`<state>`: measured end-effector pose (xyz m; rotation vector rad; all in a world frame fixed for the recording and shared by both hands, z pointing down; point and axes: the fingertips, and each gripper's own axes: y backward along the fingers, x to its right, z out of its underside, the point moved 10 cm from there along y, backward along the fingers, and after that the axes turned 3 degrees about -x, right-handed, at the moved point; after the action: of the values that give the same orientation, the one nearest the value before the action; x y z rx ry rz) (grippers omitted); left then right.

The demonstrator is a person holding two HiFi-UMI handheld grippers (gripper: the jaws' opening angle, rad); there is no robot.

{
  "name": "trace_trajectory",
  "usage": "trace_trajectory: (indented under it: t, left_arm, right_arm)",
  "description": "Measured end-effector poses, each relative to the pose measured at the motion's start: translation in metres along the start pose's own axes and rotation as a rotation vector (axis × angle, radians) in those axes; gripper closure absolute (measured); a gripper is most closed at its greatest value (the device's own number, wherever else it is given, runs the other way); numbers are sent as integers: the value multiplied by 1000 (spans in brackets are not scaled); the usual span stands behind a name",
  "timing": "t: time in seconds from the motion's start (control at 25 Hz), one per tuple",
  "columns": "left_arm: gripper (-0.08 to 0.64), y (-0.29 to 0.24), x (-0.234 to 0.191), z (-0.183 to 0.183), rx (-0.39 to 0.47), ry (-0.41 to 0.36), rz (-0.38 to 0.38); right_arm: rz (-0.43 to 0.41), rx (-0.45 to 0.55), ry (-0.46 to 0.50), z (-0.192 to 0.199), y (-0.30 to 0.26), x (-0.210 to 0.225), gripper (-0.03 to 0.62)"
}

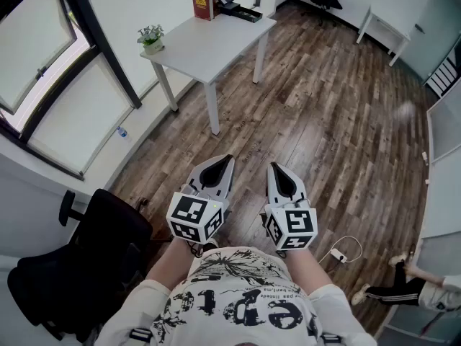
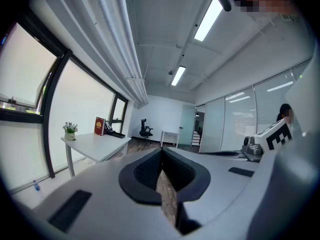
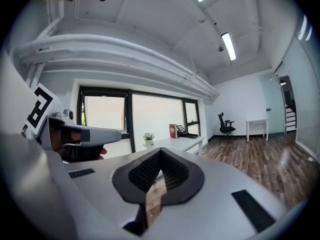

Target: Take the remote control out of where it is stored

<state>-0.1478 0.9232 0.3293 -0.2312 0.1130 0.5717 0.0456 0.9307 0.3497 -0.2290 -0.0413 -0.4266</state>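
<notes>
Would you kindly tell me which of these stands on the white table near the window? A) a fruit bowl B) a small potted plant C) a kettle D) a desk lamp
B: a small potted plant stands at one corner of the white table, and a red book stands at the far end.

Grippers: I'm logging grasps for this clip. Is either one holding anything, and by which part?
Nothing is held: the left gripper and right gripper are both shut and empty.
</notes>
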Motion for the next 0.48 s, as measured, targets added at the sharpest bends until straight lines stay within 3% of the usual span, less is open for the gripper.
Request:
trace_trajectory:
  t: [0.48]
  left_arm:
    - [549, -18, 23, 8, -1, 28, 0]
  right_arm:
    - [0, 9, -50, 4, 16, 23, 591]
